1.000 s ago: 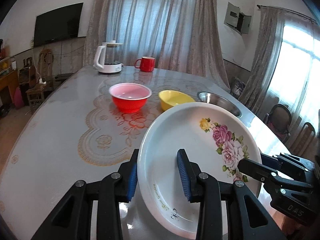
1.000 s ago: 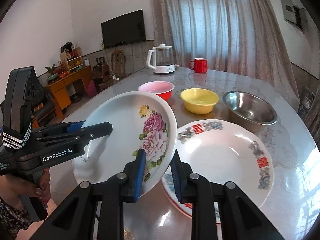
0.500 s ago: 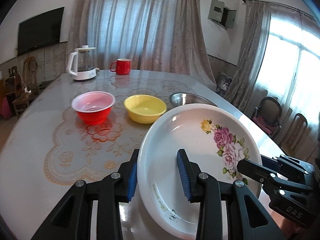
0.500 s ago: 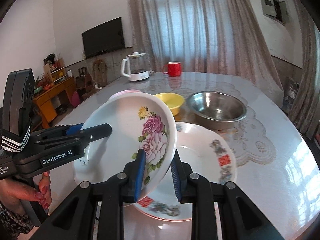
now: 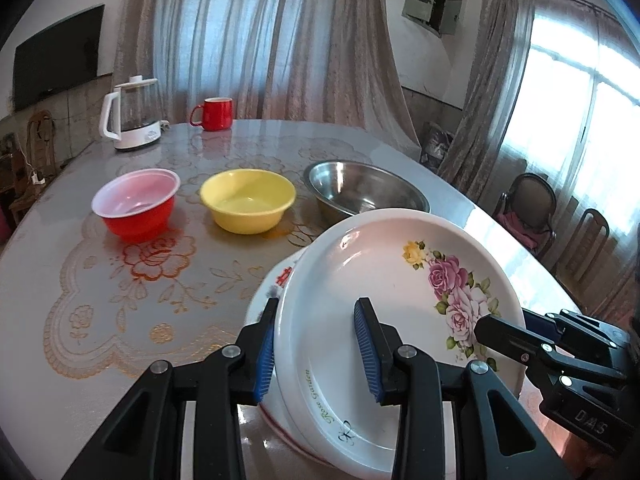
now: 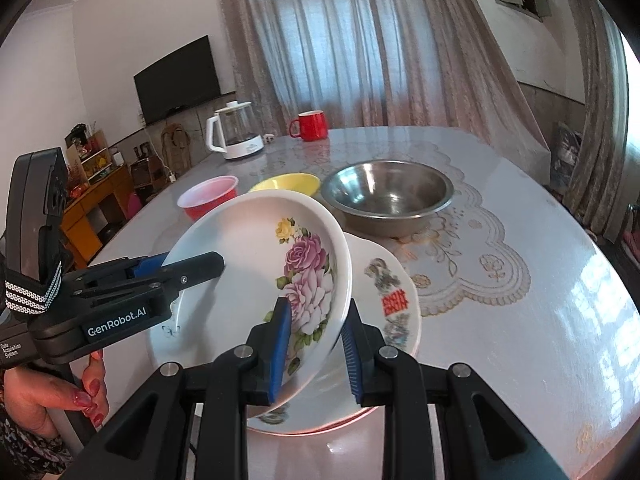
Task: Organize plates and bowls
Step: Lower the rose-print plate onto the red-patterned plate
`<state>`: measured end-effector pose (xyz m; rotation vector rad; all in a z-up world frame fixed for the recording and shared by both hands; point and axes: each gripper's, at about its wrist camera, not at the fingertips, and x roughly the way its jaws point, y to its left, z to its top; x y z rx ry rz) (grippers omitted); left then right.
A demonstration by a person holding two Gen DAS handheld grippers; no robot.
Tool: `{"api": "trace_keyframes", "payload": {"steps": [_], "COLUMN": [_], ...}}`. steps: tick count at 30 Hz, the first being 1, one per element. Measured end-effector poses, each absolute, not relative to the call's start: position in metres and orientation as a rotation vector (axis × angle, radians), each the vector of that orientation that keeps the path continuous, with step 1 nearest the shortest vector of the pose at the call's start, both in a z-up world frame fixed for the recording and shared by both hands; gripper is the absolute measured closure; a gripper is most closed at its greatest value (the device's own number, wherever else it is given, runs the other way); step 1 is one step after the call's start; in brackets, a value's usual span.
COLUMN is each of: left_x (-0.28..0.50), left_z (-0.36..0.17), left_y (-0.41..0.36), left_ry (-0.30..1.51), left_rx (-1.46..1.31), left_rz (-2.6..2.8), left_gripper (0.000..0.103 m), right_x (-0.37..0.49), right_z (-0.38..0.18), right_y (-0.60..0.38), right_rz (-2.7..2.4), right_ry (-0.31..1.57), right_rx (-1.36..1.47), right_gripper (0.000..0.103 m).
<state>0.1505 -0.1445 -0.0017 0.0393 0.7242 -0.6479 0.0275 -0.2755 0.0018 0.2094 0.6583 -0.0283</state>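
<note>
Plate with roses (image 5: 384,280) is nearest to me, and I hold it between both claws. My left gripper (image 5: 316,344) is clamped on its near left rim, one blue pad under the rim and one inside the plate. My right gripper (image 6: 316,344) pinches the opposite rim in the same way. The plate is tilted and hangs over a second plate (image 6: 394,300) with red characters, which lies flat near the front edge of the table (image 6: 520,320); I cannot tell if the two plates touch. A hand (image 6: 44,396) grips the handle of the left tool.

Further in, three bowls stand in a row across the middle of the table: a red bowl (image 5: 136,204) at the left, a yellow bowl (image 5: 248,200) beside it, a steel bowl (image 5: 366,192) at the right. At the far edge stand a kettle (image 5: 132,120) and a red mug (image 5: 214,114), apart from each other.
</note>
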Motion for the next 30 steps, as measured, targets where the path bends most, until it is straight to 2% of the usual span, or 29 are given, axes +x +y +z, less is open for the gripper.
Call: {"api": "trace_keyframes", "payload": {"steps": [30], "left_x": [0.165], "left_z": [-0.033], "left_y": [-0.17], "left_ry": [0.793], "left_rx": [0.123], "left_rz": [-0.616], "left_gripper": [0.066], "right_x": [0.049], "right_z": [-0.03], "right_y": [-0.295], "right_rz": [-0.058], "right_ry": [0.766], "right_rx": [0.242], "right_gripper": [0.078]}}
